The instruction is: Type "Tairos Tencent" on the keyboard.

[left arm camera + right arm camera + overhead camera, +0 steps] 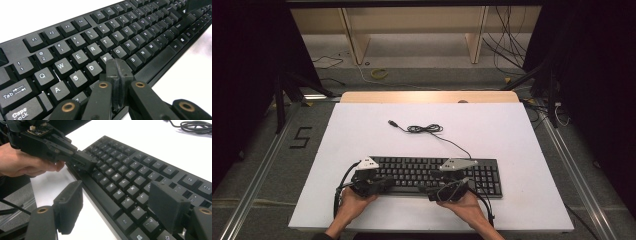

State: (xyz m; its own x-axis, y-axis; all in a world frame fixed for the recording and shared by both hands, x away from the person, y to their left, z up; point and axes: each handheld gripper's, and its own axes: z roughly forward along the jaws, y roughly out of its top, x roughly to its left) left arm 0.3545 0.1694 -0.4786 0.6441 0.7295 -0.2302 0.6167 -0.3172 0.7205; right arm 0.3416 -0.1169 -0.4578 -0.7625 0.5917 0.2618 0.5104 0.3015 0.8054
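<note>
A black keyboard (484,176) lies near the front of the white table (362,132), with its cable (425,129) coiled behind it. My left gripper (389,183) is shut with nothing in it. In the left gripper view its closed tips (118,68) sit just over the keyboard (140,37) by the F key. My right gripper (432,189) points left along the front edge. In the right gripper view it (118,205) stands open over the space bar end of the keyboard (130,170), and the left gripper (83,161) hovers beyond it.
The cable's USB plug (391,122) lies loose on the table behind the keyboard, and the coil (196,125) shows far off. A wooden strip (427,97) borders the table's far edge. Black stands and floor cables surround the table.
</note>
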